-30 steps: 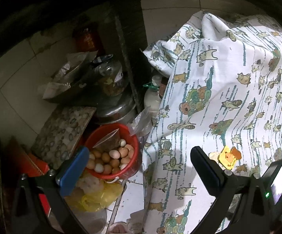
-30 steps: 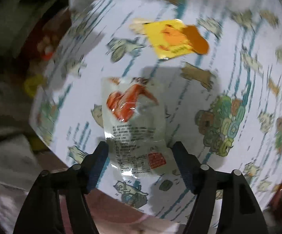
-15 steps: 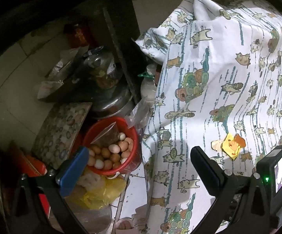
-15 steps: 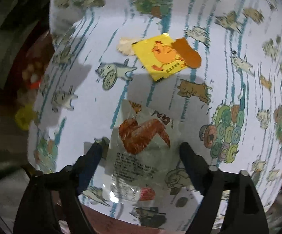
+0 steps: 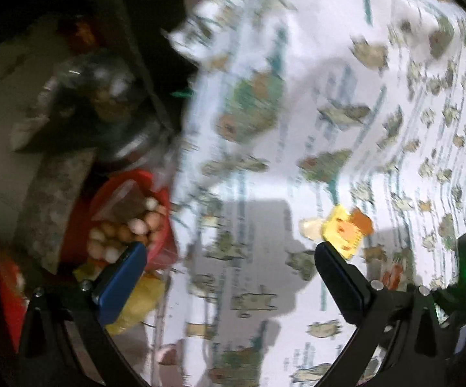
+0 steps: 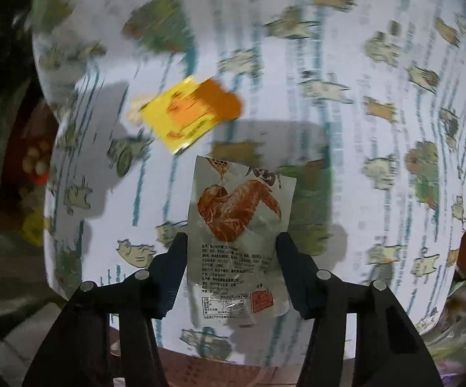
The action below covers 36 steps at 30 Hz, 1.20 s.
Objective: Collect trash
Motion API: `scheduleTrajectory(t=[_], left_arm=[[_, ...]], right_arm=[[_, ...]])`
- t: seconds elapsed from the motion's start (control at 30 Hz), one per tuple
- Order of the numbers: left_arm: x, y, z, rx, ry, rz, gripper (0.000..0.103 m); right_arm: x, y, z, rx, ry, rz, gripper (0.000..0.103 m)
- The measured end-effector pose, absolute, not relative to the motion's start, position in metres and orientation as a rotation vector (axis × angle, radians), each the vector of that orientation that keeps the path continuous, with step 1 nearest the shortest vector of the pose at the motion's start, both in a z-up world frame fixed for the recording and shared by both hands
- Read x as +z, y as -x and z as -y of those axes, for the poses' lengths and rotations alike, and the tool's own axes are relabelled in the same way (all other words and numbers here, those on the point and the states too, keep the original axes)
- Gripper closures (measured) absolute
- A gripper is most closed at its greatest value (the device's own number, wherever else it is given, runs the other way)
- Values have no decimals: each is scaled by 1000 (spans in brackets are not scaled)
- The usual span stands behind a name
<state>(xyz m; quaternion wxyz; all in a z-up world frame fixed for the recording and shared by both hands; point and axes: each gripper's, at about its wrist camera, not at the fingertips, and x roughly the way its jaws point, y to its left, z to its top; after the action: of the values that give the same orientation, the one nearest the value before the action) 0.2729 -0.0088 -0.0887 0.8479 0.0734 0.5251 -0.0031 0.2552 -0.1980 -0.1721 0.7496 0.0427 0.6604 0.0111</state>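
The right tool (image 6: 229,251), jaws just closing, grips the clear chicken-wing wrapper (image 6: 238,245) by its side edges, long axis running along the fingers, above the patterned cloth (image 6: 378,103). The left tool (image 5: 229,267) gapes empty over the worktop, the yellow wrapper (image 5: 346,232) lying just beyond its right finger and so nearer to it.

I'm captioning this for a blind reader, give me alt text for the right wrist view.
The right gripper, its jaws just closing, pinches a clear chicken-wing snack wrapper between its fingers above a cartoon-print tablecloth. A yellow-and-orange wrapper lies on the cloth beyond it.
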Motion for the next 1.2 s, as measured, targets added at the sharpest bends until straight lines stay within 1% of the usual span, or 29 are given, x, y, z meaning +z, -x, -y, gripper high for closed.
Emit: scheduleTrajectory(t=[0.17,0.27,0.3,0.33,0.4,0.43,0.5,0.6,0.7,0.8,0.9,0.93,1.07,1.1,1.13,1.17,1.2], left_arm=[[-119,-291,50,-134,-89,-1212,0],[-132,-302,77,-236,-72,-1237,0],[-138,-307,84,-264,-49,-1254,2],[-145,-310,89,-274,-28,-1271,9],[-157,-315,100,-278,-30,-1291,19],[-162,-317,110,-286,-68,-1289,22],[-167,-316,129,-298,-148,-1261,24],[-168,-313,149,-342,-211,-1241,24],[-175,-313,161,-308,-265,-1216,24],[-191,-317,162,-292,-255,-1251,24],[-198,-313,165,-325,-231,-1256,44],[-197,-311,167,-317,-257,-1233,60],[-193,-307,165,-310,-235,-1230,69],[-189,-308,160,-305,-223,-1227,79],[-181,-307,146,-294,-207,-1219,91],[-175,-306,142,-294,-185,-1220,94],[-170,-304,139,-301,-159,-1219,94]], right_arm=[[-150,-261,258,-42,-201,-1420,45],[-141,-264,299,-114,-224,-1407,45],[-138,-264,311,-124,-235,-1406,45],[-134,-261,321,-130,-249,-1406,45],[-128,-260,340,-144,-277,-1404,45],[-124,-258,345,-149,-277,-1403,45],[-125,-251,356,-170,-248,-1396,45],[-128,-241,353,-224,-171,-1385,45],[-125,-238,370,-226,-245,-1390,45],[-131,-251,364,-205,-279,-1392,45],[-119,-254,371,-211,-252,-1379,45],[-117,-254,372,-210,-244,-1377,45],[-123,-259,359,-202,-231,-1388,45],[-131,-260,355,-201,-228,-1390,45],[-134,-260,353,-201,-221,-1390,45],[-133,-260,351,-202,-211,-1389,45],[-133,-261,349,-205,-199,-1386,45]])
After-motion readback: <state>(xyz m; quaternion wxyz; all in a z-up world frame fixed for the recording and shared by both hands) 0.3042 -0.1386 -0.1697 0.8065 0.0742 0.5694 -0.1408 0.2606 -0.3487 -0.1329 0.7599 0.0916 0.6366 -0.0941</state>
